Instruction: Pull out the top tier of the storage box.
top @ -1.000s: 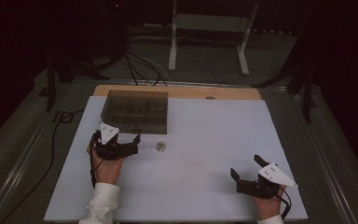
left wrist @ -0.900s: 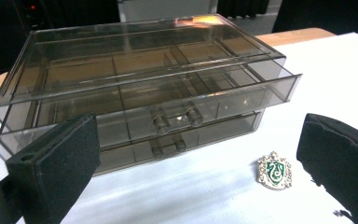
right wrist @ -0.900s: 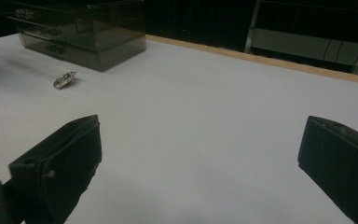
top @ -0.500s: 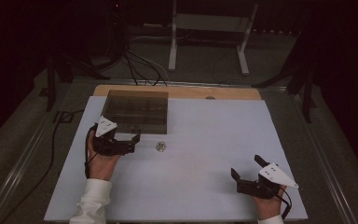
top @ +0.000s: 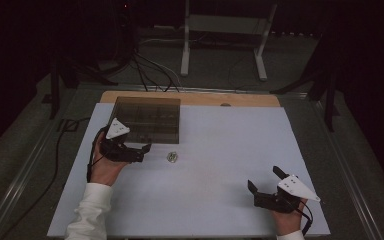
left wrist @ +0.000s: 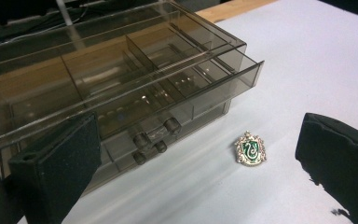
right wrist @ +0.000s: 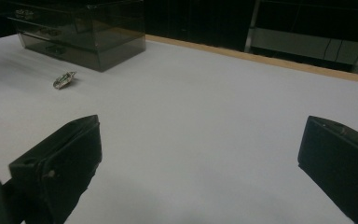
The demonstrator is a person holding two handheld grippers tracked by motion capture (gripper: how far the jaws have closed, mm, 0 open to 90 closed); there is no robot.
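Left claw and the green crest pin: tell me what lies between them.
Nothing: in the left gripper view, only bare white table separates the open left claw from the pin. The smoky drawer box sits aside.

No words, numbers or brand names can be read anywhere. The one sign is on the small badge [left wrist: 251, 149] lying on the white table [left wrist: 307, 60] just right of the smoky plastic drawer box [left wrist: 121, 79]: a shield-shaped crest with a silver edge and a green field bearing a curled silver snake, seen in the left gripper view. Any lettering on it is too small to make out. From above the badge [top: 171, 157] is only a tiny glinting spot.
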